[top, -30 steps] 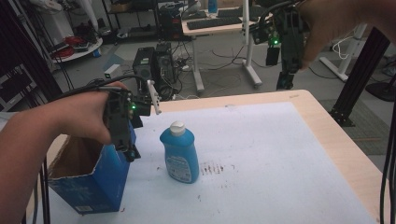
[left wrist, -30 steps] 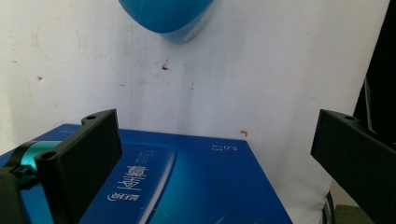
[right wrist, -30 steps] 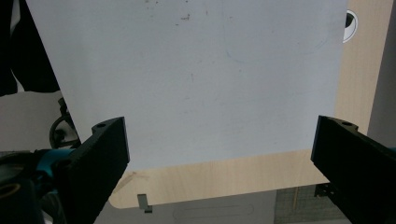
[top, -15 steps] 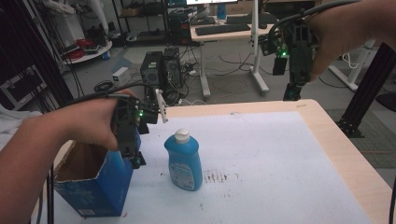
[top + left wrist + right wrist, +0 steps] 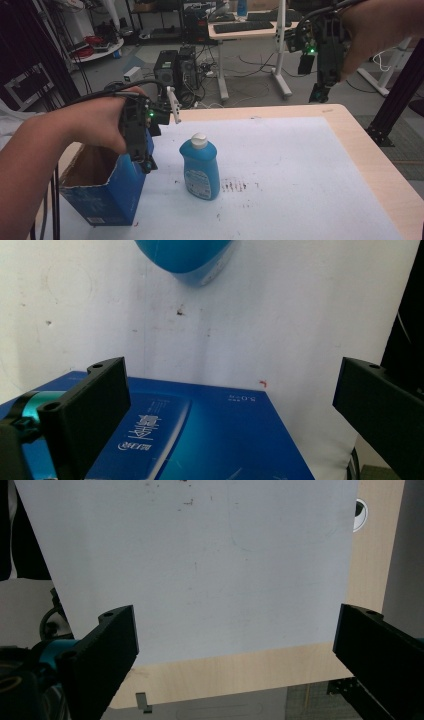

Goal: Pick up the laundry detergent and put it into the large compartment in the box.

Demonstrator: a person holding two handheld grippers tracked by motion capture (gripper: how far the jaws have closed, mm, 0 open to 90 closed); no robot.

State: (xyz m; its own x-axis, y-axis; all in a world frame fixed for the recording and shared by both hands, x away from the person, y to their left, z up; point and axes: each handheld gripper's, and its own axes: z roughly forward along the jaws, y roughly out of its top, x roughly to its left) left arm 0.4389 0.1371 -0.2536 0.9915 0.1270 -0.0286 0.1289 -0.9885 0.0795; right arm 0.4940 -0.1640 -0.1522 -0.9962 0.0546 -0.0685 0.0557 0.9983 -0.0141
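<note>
A blue bottle [image 5: 201, 169] with a white cap stands upright on the white sheet near the table's middle; its rounded bottom edge [image 5: 184, 260] shows at the top of the left gripper view. An open blue cardboard box [image 5: 102, 192] stands at the front left, its blue printed side [image 5: 200, 435] right below the left jaws. My left gripper [image 5: 145, 162] hangs over the box's right edge, pointing down, open and empty, just left of the bottle. My right gripper [image 5: 318, 95] is held high above the table's far edge, open and empty, looking down on bare sheet [image 5: 200, 570].
A white sheet [image 5: 290, 175] covers most of the wooden table [image 5: 370, 150]. Dark red smudges [image 5: 239, 186] mark the sheet right of the bottle. Beyond the far edge are computer towers [image 5: 177, 67], a desk with a keyboard [image 5: 245, 27] and a black stand leg [image 5: 395, 100].
The left gripper has shifted slightly right and down along the box's right edge. The right gripper stays high at the far right. Bottle and box have not moved.
</note>
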